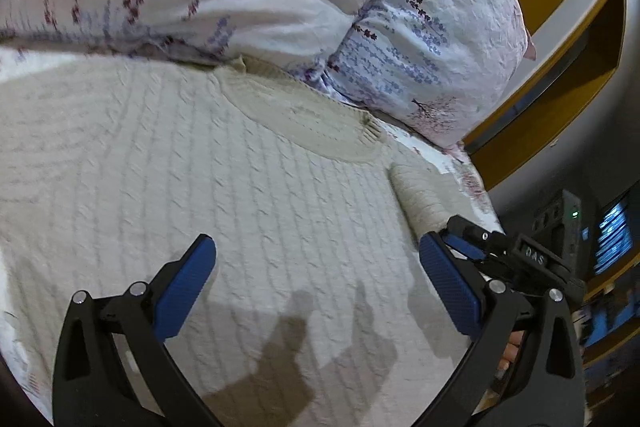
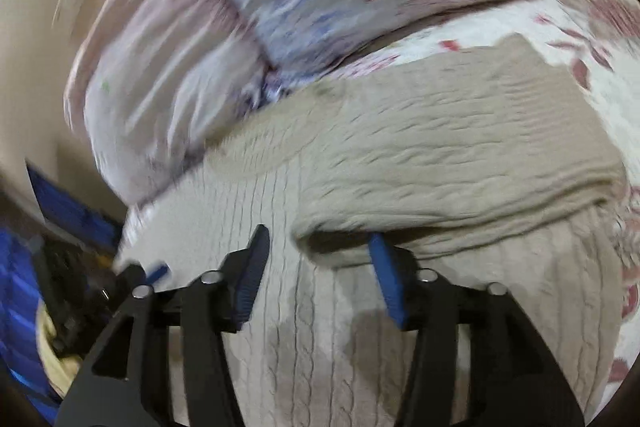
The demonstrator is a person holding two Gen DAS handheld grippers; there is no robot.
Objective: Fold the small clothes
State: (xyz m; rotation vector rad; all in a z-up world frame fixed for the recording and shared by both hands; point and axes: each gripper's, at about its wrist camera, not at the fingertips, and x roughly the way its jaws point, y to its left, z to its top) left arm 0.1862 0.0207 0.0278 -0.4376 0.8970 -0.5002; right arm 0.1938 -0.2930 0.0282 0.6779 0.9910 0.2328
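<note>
left wrist view. item: cream cable-knit sweater (image 1: 248, 163), spread flat on the bed, collar toward 1 o'clock, filling the middle of the picture. floral pillow (image 1: 420, 39) at 12 to 2 o'clock, lying over the collar edge. left tongs (image 1: 316, 259) released, blue pads wide apart above the knit, nothing between them. right tongs (image 1: 468, 239) at 4 o'clock, just beside the folded sleeve.

right wrist view, blurred. item: same sweater (image 2: 440, 155), one sleeve folded across the body from 9 toward 3 o'clock. right tongs (image 2: 316, 251) released, pads standing apart, nothing clamped; the sleeve's fold edge lies just beyond the tips. patterned bedsheet (image 2: 580, 39) at 2 o'clock.

risks, judged: the dropped sleeve may slump out of line, being thick and springy; the pillow on the collar could drag the next fold askew.
</note>
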